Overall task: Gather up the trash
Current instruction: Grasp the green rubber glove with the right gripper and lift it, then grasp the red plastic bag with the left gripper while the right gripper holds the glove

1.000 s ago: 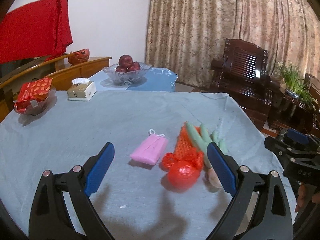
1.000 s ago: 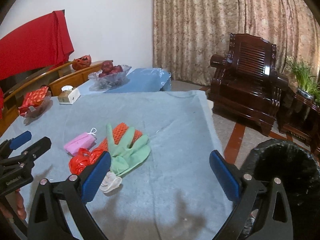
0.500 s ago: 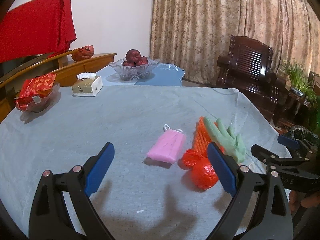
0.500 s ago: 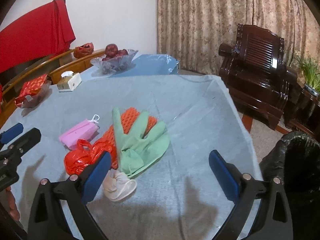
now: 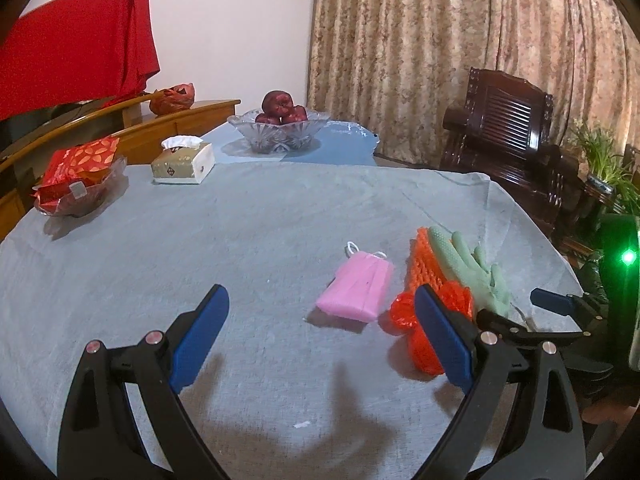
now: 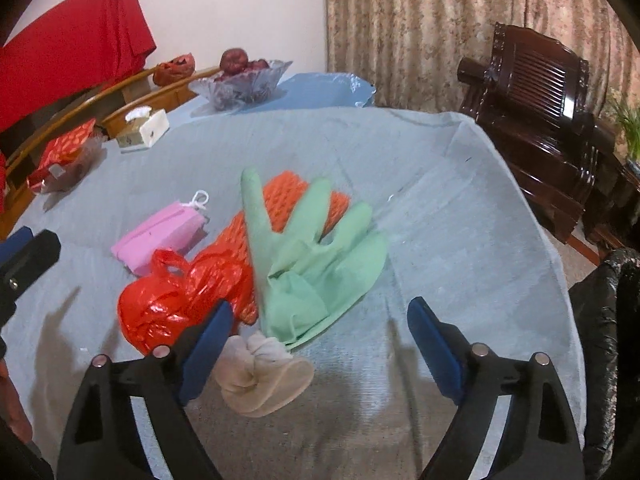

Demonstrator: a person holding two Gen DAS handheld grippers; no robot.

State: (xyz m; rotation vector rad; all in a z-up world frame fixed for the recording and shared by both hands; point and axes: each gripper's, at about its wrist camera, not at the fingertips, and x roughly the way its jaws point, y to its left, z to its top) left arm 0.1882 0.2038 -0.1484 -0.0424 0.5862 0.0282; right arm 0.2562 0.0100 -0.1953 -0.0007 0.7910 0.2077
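Right gripper (image 6: 316, 344): black frame with blue pads, jaws apart and closing, nothing pressed between them; it was poised low over the near end of the trash pile.
Left gripper (image 5: 320, 340): same build, jaws wide apart and empty, above bare cloth to the left of the pile.
Nearest item: crumpled beige rag-like wad (image 6: 264, 376), lying on the grey tablecloth (image 6: 460, 216) just ahead of the right gripper's left pad.
Pile: soft green rubber glove (image 6: 316, 256) lay over an orange foam fruit net (image 6: 288, 196); a crinkled red plastic bag (image 6: 180, 300) touched both on the left.
Separate item: folded pink face mask with white loops (image 5: 356, 288), just beside the bag.
Bin: black-lined trash bin (image 6: 604, 344), off the table's right edge.
Handling estimate: all items looked light, limp and compressible; the glove and bag probably slippery.
Grasp advice: pinch the glove at its bunched cuff, the bag at its knotted handles.
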